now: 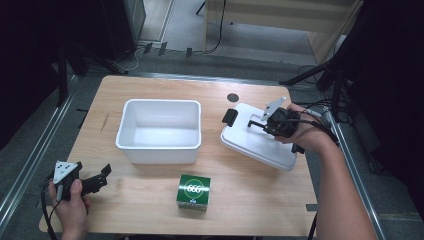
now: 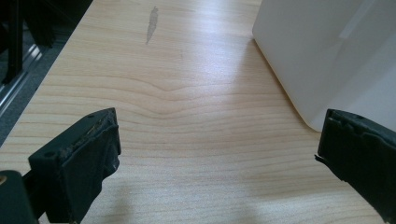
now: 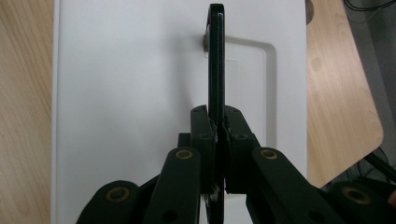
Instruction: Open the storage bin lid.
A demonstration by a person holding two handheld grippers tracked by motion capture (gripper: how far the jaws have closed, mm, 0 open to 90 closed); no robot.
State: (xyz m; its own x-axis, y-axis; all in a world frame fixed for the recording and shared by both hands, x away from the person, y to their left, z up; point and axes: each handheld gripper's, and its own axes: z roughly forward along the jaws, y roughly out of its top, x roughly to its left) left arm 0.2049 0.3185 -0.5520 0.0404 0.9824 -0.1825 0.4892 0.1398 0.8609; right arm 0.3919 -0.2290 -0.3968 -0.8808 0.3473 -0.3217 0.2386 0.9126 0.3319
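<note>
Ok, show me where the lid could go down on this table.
Bare wood lies left of the tub, up to the left gripper, and right of the green box. The right gripper, shut on the lid's handle, crowds the right edge.

The table (image 1: 150,200) is watched from above; the tub (image 2: 327,56) is neared from low left, the lid (image 3: 116,93) pressed close

Quick count on the table (image 1: 150,200): one white bin (image 1: 160,131) near center, one white lid (image 1: 260,142) at 3 o'clock, one green box (image 1: 193,192) at 6, plus two grippers.
</note>
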